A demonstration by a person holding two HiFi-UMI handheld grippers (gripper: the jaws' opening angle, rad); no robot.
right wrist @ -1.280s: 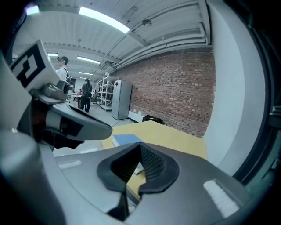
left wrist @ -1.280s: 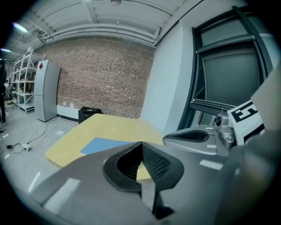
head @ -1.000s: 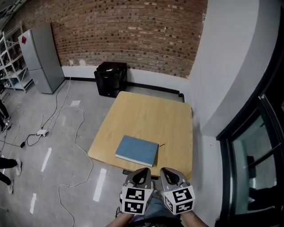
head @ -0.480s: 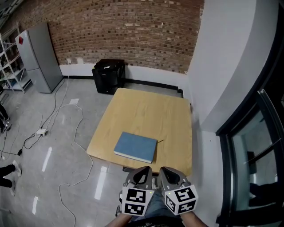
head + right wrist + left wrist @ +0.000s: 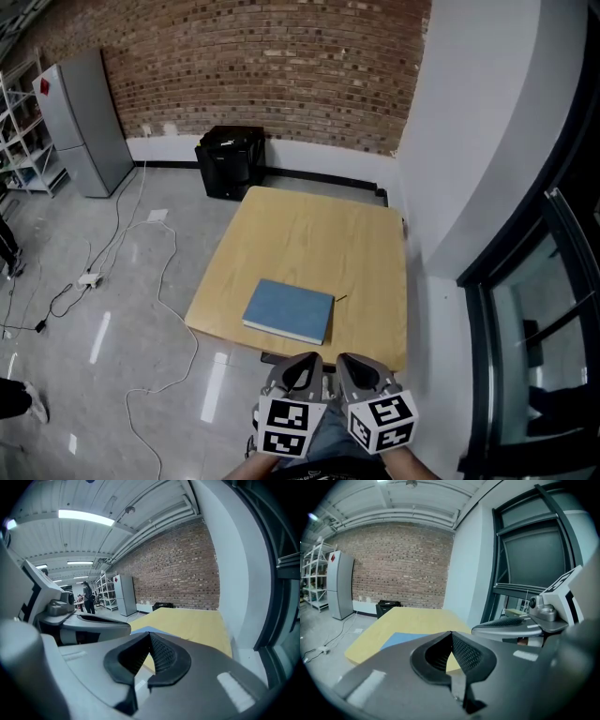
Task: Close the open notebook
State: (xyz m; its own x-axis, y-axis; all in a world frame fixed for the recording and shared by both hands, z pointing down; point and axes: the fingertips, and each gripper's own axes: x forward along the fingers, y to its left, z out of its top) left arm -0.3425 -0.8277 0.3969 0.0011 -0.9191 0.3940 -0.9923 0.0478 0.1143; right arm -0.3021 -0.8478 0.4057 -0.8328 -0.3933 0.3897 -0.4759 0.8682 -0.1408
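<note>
A blue notebook point(image 5: 290, 311) lies closed and flat on the wooden table point(image 5: 319, 244), near its front edge. My left gripper point(image 5: 302, 362) and right gripper point(image 5: 349, 361) hang side by side below that edge, short of the table and apart from the notebook. Both are shut with nothing between the jaws. In the left gripper view the left gripper point(image 5: 450, 633) has its tips meeting, with the blue notebook point(image 5: 403, 639) just beyond. In the right gripper view the right gripper point(image 5: 149, 633) is likewise closed over the table point(image 5: 197, 620).
A black cabinet point(image 5: 231, 161) stands behind the table against the brick wall. A grey fridge point(image 5: 82, 120) and shelving are at the far left. Cables point(image 5: 141, 281) trail over the floor left of the table. A white wall and dark window frame point(image 5: 525, 309) border the right.
The view shifted slightly between the oldest frame and now; both grippers stayed shut below the table edge and the notebook has not moved.
</note>
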